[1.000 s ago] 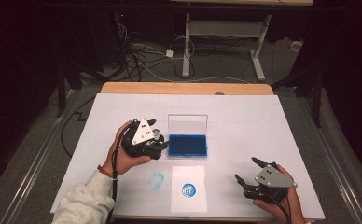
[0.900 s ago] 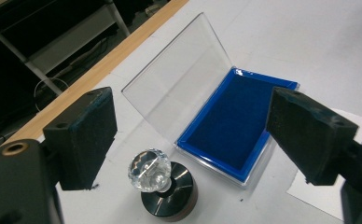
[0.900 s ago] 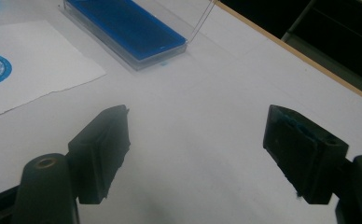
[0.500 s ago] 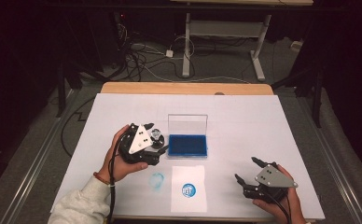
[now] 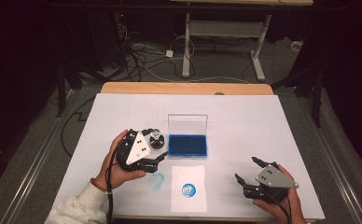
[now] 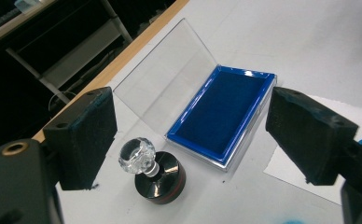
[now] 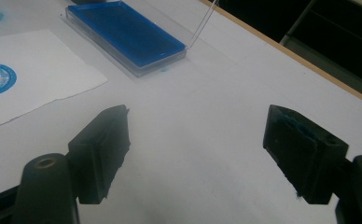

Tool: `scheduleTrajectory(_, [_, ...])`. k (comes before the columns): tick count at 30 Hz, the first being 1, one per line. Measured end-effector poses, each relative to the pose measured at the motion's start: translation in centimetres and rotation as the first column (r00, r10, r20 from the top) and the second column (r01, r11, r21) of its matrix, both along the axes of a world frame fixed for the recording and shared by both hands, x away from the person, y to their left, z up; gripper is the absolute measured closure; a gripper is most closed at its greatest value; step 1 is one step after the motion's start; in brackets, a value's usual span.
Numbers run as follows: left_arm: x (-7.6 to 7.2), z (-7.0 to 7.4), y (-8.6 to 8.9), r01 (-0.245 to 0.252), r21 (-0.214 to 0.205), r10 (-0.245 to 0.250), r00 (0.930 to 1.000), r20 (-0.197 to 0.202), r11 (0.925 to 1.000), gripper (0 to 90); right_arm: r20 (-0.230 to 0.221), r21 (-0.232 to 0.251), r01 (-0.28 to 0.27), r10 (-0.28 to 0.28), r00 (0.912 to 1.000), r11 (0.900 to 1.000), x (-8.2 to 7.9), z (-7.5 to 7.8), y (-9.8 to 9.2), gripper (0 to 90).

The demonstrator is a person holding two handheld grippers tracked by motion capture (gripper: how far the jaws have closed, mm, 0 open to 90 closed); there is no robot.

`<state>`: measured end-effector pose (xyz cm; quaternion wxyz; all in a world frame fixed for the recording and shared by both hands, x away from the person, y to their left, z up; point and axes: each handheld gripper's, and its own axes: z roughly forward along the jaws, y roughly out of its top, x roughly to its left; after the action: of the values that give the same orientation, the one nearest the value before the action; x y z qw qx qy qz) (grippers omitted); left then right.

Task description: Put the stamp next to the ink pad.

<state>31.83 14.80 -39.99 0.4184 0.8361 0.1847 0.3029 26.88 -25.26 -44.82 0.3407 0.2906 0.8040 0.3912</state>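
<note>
So we're pretty sure the stamping itself is done here: the sheet of paper (image 5: 188,187) near our edge of the table (image 5: 263,121) already has a round blue print (image 5: 187,190) on it, and there's also a fainter blue smudge (image 5: 156,180) straight on the table surface just left of the sheet. The stamp (image 6: 153,170), the black round one with the clear faceted knob, is standing upright on the table just beside the left short end of the ink pad (image 6: 221,114), close but we can't tell if it's actually touching. The pad sits open with its clear lid (image 6: 165,84) tilted up at the back, so closing that looks like what's left, if tidying is part of the job. Our left gripper (image 5: 156,150) is right by the stamp with its jaws spread wide; in the left gripper view the stamp sits low near the left jaw, with neither pad on it, so nothing is pinched. Our right gripper (image 5: 248,170) rests off at the right front of the table, well apart from everything, jaws also spread and empty. Our guess is that we've either just set the stamp down or are about to grab it again.
</note>
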Motion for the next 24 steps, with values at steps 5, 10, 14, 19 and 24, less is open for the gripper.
scheduleTrajectory(5, [-0.7, -0.2, 0.3, 0.0, 0.007, 0.0, 0.9999, 0.015, 1.0, 15.9, 0.003, -0.001, -0.001, 0.001, 1.0, 1.0, -0.1, 0.0, 0.1, 22.8])
scheduleTrajectory(10, [-1.4, -0.4, 0.7, 0.0, 0.014, 0.0, 0.9996, 0.029, 0.9999, 15.9, 0.006, -0.001, -0.002, 0.002, 1.0, 1.0, -0.1, 0.1, 0.1, 22.8])
scheduleTrajectory(14, [-1.9, -0.6, 1.2, -0.005, 0.009, 0.005, 0.9995, 0.032, 0.9999, 15.9, 0.01, -0.002, -0.002, 0.002, 0.9999, 1.0, -0.2, 0.2, 0.1, 22.8])
scheduleTrajectory(19, [-2.6, -1.0, 1.8, -0.019, 0.011, 0.018, 0.9995, 0.027, 0.9998, 15.9, 0.013, -0.002, 0.001, -0.001, 0.9999, 1.0, -0.2, 0.2, 0.1, 22.8])
scheduleTrajectory(24, [-3.2, -1.6, 2.4, -0.025, 0.014, 0.025, 0.9992, 0.032, 0.9996, 15.9, 0.014, 0.001, 0.0, 0.0, 0.9999, 1.0, -0.3, 0.3, 0.2, 22.8])
